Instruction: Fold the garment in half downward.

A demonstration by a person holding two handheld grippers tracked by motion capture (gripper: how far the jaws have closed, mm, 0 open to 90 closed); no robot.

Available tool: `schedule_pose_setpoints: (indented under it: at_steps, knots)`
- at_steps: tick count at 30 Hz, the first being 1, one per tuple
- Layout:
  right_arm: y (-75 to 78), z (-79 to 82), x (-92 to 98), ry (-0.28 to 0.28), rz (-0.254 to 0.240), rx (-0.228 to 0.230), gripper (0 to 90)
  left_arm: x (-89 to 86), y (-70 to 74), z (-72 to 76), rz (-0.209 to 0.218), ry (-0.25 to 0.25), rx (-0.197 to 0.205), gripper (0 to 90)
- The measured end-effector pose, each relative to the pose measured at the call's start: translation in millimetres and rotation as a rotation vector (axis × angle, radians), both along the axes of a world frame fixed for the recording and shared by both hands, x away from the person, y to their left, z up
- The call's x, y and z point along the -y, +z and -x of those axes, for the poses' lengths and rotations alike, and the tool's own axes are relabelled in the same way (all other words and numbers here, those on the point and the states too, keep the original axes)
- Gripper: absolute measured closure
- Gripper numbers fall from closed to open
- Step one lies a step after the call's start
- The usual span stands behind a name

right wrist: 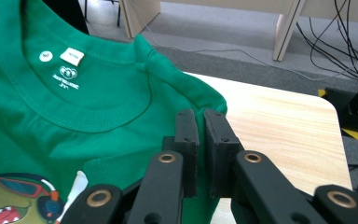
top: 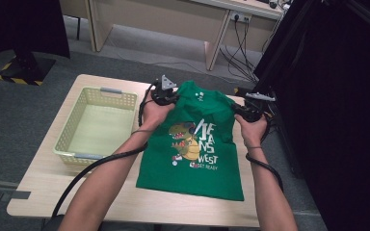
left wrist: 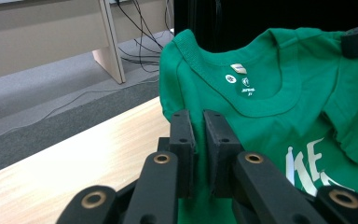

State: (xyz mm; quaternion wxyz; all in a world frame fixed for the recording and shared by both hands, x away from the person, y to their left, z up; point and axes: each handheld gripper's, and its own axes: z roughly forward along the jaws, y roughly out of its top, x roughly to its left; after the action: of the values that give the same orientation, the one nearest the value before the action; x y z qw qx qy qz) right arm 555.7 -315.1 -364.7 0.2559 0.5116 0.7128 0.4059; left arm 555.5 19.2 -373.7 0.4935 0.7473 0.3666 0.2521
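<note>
left gripper [left wrist: 199,122]: my jaws pinch the shirt [top: 192,144] at its shoulder
right gripper [right wrist: 200,122]: my jaws pinch the other shoulder
basket [top: 72,127]: left of shirt, on counter [top: 43,178]

Even, soft indoor light from above, with weak shadows; the high view is slightly grainy and soft, its right side and top left corner falling into black; in both gripper views the shirt [left wrist: 279,107] beyond the jaws is sharp, while the nearest jaw parts blur slightly; no glare.
</note>
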Motion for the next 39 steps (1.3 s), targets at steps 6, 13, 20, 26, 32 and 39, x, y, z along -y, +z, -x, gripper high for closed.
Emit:
schedule_pose_setpoints:
  at_steps: [6, 13, 20, 26, 32, 39]
  knots:
    - [-0.1, 11.7, -0.5, 0.016, 0.005, 0.02, 84.6, -2.6, -0.3, 11.2, -0.007, -0.007, 0.016, 82.5]
    - [0.0, 23.2, -1.6, 0.036, 0.012, 0.029, 84.6, -4.4, -0.6, 21.0, -0.018, -0.018, 0.024, 82.5]
    - [-0.6, 32.6, -0.4, 0.051, 0.009, 0.032, 84.6, -5.8, -2.5, 31.1, -0.03, -0.035, 0.027, 82.5]
    - [-2.1, 39.8, 0.1, 0.058, 0.003, 0.032, 84.5, -7.1, -5.6, 40.8, -0.024, -0.05, 0.019, 82.4]
    - [-5.1, 46.8, 2.2, 0.066, 0.006, 0.027, 84.5, -7.8, -6.0, 51.0, -0.021, -0.067, 0.018, 82.5]
    - [-5.3, 56.4, 4.9, 0.079, 0.002, 0.025, 84.4, -8.3, -7.7, 62.1, -0.019, -0.078, 0.013, 82.5]
